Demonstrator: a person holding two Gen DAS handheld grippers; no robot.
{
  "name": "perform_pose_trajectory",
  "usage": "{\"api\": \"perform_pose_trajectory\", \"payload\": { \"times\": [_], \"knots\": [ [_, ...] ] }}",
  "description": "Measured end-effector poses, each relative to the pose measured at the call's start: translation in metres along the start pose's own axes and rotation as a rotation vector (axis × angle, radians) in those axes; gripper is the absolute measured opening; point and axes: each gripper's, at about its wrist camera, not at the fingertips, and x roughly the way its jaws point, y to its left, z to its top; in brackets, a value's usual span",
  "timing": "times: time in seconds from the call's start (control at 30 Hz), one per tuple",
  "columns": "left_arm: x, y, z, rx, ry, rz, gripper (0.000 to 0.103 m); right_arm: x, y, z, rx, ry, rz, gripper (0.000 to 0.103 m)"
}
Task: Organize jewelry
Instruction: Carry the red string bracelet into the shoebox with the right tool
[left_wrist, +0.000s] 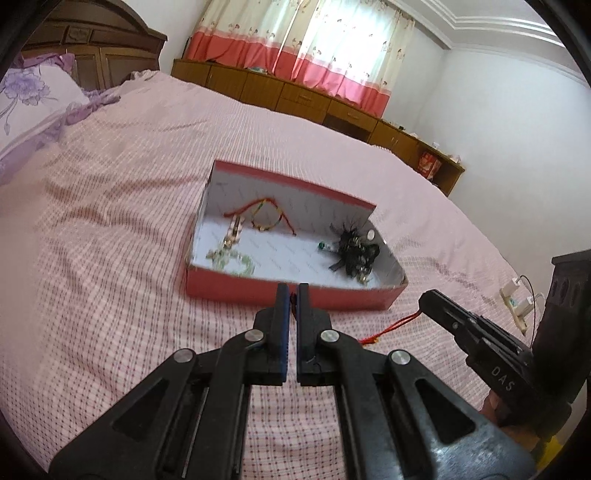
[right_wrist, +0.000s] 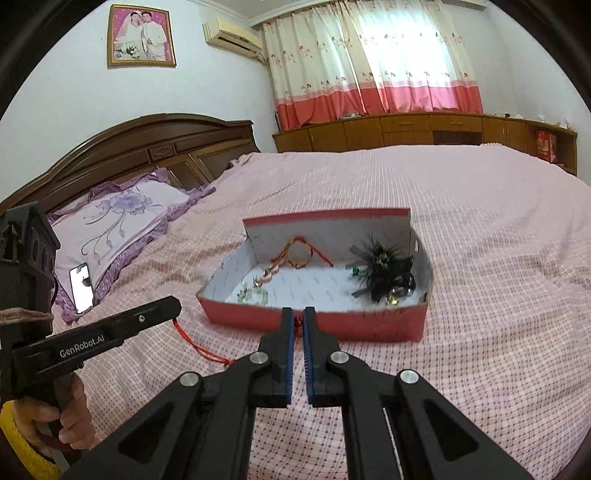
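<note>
The left tool (left_wrist: 293, 291) and the right tool (right_wrist: 298, 317) are each clamped on one end of a thin red braided cord with a tassel (right_wrist: 201, 347). The cord hangs slack between them above the pink checked bedspread (left_wrist: 110, 240), just in front of the shallow red cardboard box with white lining (left_wrist: 288, 295). Gripping both ends presumably keeps the cord spread and untangled for placing. The box already holds a red string bracelet (right_wrist: 301, 254), pale bead pieces (left_wrist: 231, 254) and a black feathered hair ornament (left_wrist: 354, 251), kept apart in separate corners.
</note>
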Motion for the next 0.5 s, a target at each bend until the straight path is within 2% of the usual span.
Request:
{"api": "perform_pose_trajectory", "payload": {
  "times": [0.5],
  "knots": [
    [-0.002, -0.012, 0.042, 0.043, -0.093, -0.017, 0.0, -0.005, 0.003, 0.036, -0.037, -0.076, -0.009, 0.006]
  ]
}}
